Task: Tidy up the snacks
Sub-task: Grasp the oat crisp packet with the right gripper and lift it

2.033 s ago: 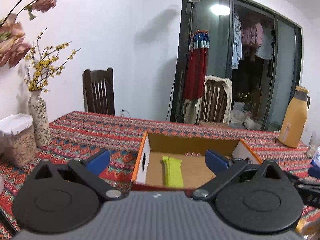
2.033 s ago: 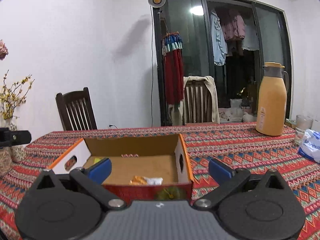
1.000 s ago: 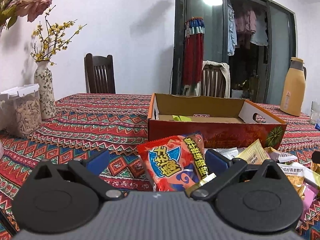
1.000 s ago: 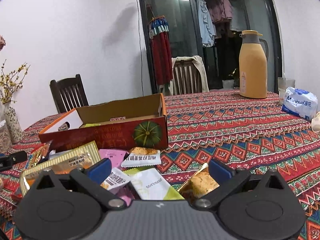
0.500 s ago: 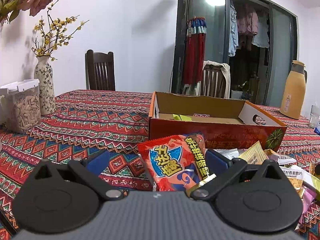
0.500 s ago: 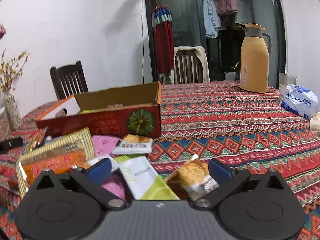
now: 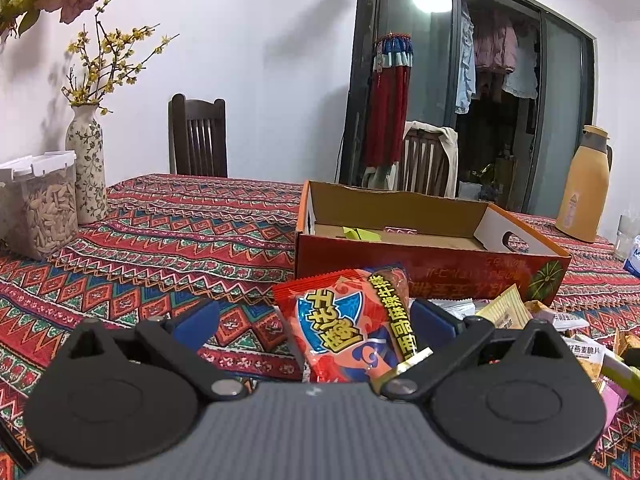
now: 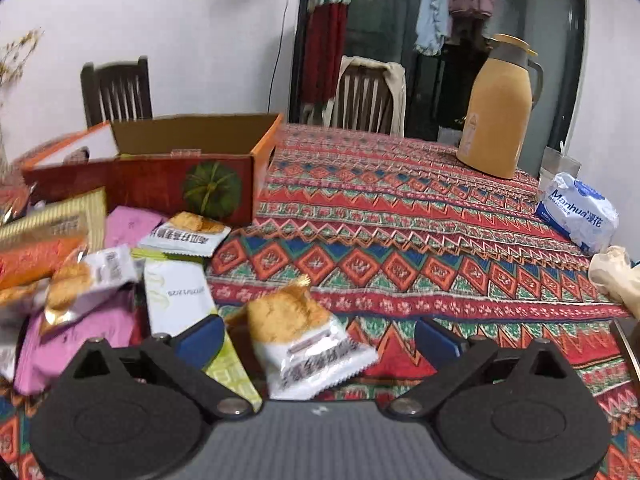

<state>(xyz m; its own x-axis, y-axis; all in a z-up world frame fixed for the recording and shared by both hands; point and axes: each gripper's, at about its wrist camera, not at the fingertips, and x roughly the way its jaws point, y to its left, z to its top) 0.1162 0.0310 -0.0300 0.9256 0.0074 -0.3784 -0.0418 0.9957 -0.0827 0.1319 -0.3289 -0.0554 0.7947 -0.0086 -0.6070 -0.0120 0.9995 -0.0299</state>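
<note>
- Red chip bag [image 7: 352,332]: lies flat on the patterned tablecloth [image 7: 160,248], lower centre of the left wrist frame, just in front of the cardboard box [image 7: 420,264]. We judge it sits in the loose pile, awaiting transfer into the box.
- Left gripper [image 7: 314,322]: fingers spread wide, holding nothing. The bag lies between the blue pads, closer to the right pad; contact we cannot confirm.
- Cracker packet [image 8: 308,336]: lower centre of the right wrist frame, tilted, at the right edge of the snack pile [image 8: 92,264].
- Right gripper [image 8: 320,338]: fingers apart, empty. Packet sits between them, nearer the left pad; the right pad stands over bare cloth.
- Box: open-topped, mid frame in both views; a green packet [image 7: 362,234] is visible inside. Open top suits dropping items in from above.
- Periphery: yellow thermos [image 8: 500,108] upper right, tissue pack [image 8: 578,216] right edge, vase [image 7: 86,164] and cereal container [image 7: 40,204] left.
</note>
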